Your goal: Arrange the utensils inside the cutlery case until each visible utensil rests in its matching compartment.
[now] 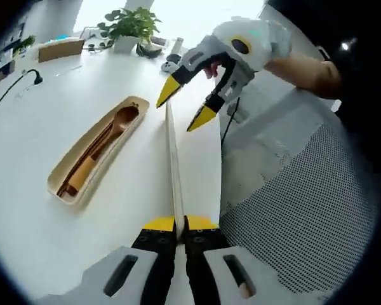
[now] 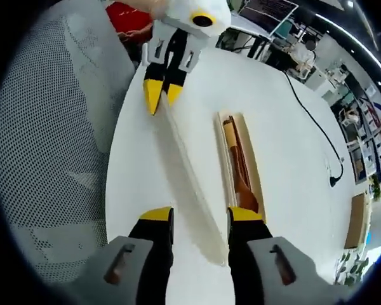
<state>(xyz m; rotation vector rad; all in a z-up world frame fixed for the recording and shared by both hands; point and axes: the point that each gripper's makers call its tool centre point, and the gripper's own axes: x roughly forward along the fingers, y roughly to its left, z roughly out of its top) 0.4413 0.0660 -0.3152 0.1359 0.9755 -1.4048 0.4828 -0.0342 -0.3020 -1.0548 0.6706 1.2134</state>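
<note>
Your left claw (image 1: 176, 223) is pinching the case lid (image 1: 173, 159) above the bench (image 1: 38, 140); your right claw (image 2: 200, 216) is gaping around it. Utensils, apparently a spoon and chopsticks, are already lying in the case (image 1: 95, 152); closing remains.

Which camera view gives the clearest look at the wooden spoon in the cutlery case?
The left gripper view: the wooden spoon lies in the open cutlery case, bowl and handle visible from above. In the right gripper view the case appears narrow and edge-on, its brown contents hard to distinguish, partly behind the right claw.
</note>
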